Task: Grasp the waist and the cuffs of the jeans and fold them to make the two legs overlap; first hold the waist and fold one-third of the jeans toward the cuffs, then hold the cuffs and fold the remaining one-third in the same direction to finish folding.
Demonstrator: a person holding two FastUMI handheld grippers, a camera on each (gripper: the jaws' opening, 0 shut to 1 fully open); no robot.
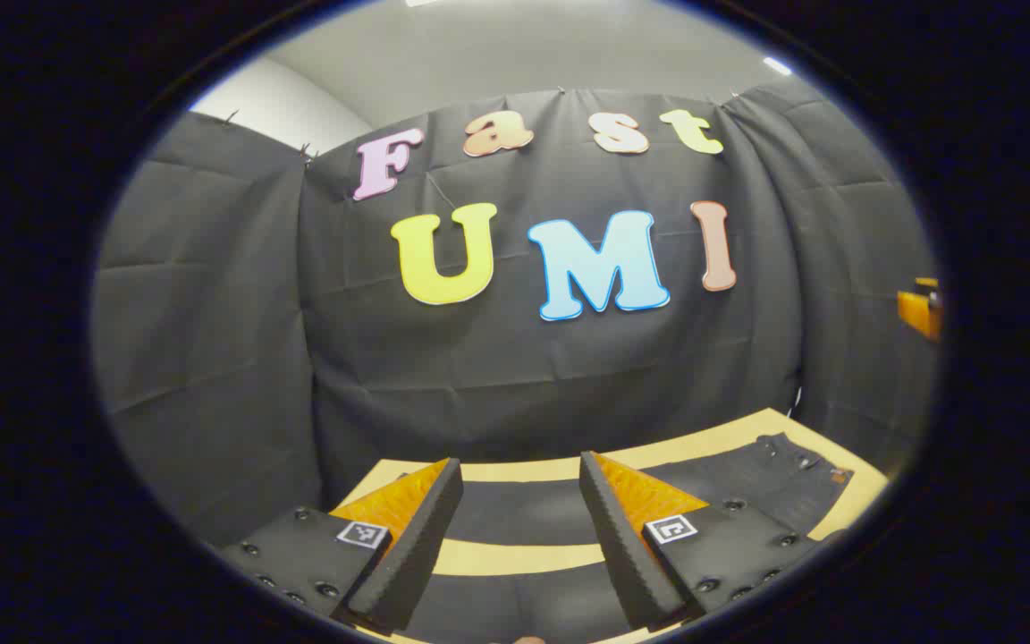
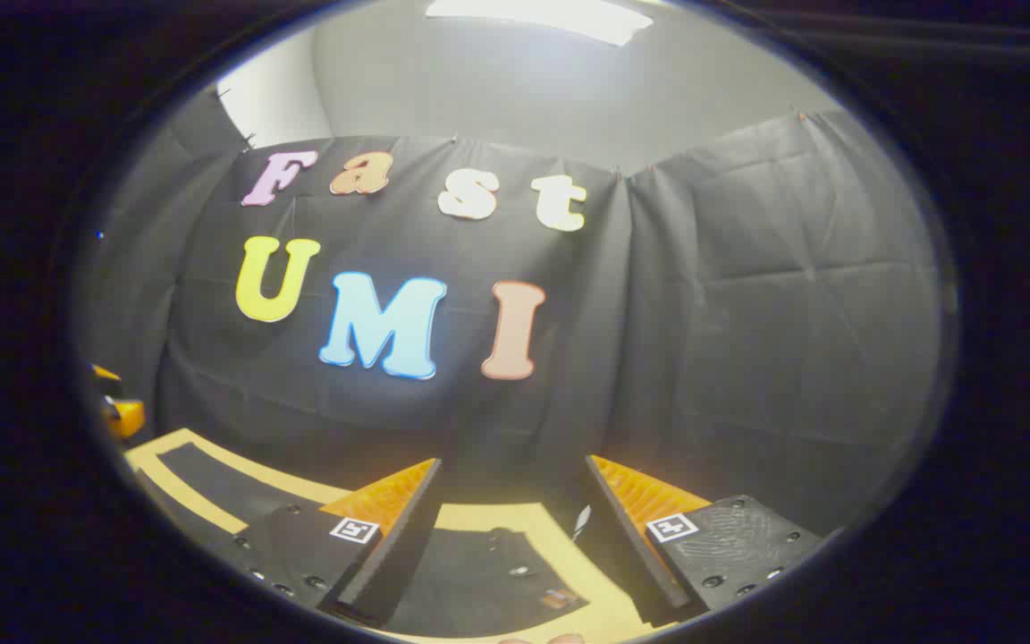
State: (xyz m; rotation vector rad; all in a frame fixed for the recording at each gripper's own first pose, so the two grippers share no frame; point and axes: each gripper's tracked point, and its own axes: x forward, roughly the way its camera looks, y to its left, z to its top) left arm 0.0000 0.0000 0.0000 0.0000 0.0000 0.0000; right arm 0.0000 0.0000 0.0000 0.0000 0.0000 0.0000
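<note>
Dark jeans (image 1: 524,514) lie flat on a light wooden table (image 1: 703,443), the two legs spread apart with a strip of table between them. The waist end (image 1: 792,465) lies to the right in the left gripper view. My left gripper (image 1: 519,478) hangs open above the legs, holding nothing. In the right gripper view the waist (image 2: 488,577) with its buttons lies below and between the fingers, and a leg (image 2: 211,487) runs off to the left. My right gripper (image 2: 510,478) is open over the waist, not touching it.
The black cloth wall stands close behind the table's far edge (image 1: 569,467). The other gripper's body (image 1: 922,309) shows at the far right of the left gripper view, and the other gripper's body (image 2: 117,407) shows at the far left of the right gripper view.
</note>
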